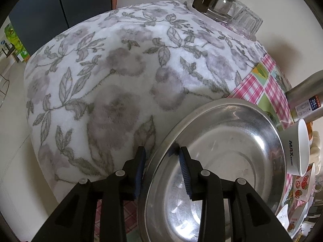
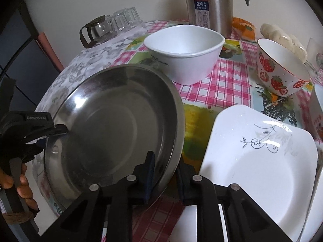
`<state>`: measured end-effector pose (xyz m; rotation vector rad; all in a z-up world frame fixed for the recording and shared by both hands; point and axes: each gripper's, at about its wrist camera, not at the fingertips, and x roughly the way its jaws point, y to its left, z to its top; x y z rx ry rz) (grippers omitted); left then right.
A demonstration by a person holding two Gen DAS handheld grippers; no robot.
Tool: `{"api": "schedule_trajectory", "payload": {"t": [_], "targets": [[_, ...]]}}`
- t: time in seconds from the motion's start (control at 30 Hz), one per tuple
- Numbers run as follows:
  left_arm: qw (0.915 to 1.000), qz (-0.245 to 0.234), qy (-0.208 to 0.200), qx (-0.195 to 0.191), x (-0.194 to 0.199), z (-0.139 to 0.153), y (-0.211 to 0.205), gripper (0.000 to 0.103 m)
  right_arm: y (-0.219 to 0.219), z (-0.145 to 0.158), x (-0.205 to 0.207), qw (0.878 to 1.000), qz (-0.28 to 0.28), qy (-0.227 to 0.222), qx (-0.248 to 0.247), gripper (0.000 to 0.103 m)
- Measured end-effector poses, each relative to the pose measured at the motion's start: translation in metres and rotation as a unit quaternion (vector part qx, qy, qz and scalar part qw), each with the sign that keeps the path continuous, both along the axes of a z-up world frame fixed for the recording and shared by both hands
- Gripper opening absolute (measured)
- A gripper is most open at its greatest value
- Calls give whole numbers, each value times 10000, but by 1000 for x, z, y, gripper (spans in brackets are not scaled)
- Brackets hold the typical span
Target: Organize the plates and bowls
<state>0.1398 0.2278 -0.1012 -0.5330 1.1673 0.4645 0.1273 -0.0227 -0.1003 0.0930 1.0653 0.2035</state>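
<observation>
A: Starting with the left wrist view, what is seen in the lower right of the frame?

B: A steel plate [image 1: 218, 157] is seen there, tilted. Its rim is passed between the two fingers of the left gripper [image 1: 163, 161]; one blue pad is outside the rim and one inside. The rim is clamped by them, as far as it can be judged. A floral cloth [image 1: 113, 76] is spread over the centre and left of the frame, and glass cups [image 1: 232, 10] are placed upside down at the upper right.

A: And in the right wrist view?

B: The same steel plate [image 2: 113, 129] is shown at the centre left. Its lower edge is taken between the fingers of the right gripper [image 2: 165, 173], which are closed on the rim. The left gripper [image 2: 36, 129] is seen at the left edge, fastened on the opposite rim, and some fingers of a hand are visible below it.

A: Which other dishes are shown?

B: A white square plate [image 2: 262, 161] is laid at the lower right on the checked tablecloth [image 2: 222, 84]. A white bowl [image 2: 185, 50] is set at the upper centre, and a strawberry bowl [image 2: 280, 68] at the upper right is tilted. A steel thermos [image 2: 210, 2] is standing behind the white bowl, at the top of the frame.
</observation>
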Motion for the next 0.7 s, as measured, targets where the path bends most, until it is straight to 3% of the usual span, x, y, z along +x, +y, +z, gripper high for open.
{"api": "schedule_trajectory", "payload": {"t": [0.7], "targets": [[9995, -125, -26, 298, -8, 7, -9, 33, 11, 17, -13, 9991, 204, -191, -334, 23]]}}
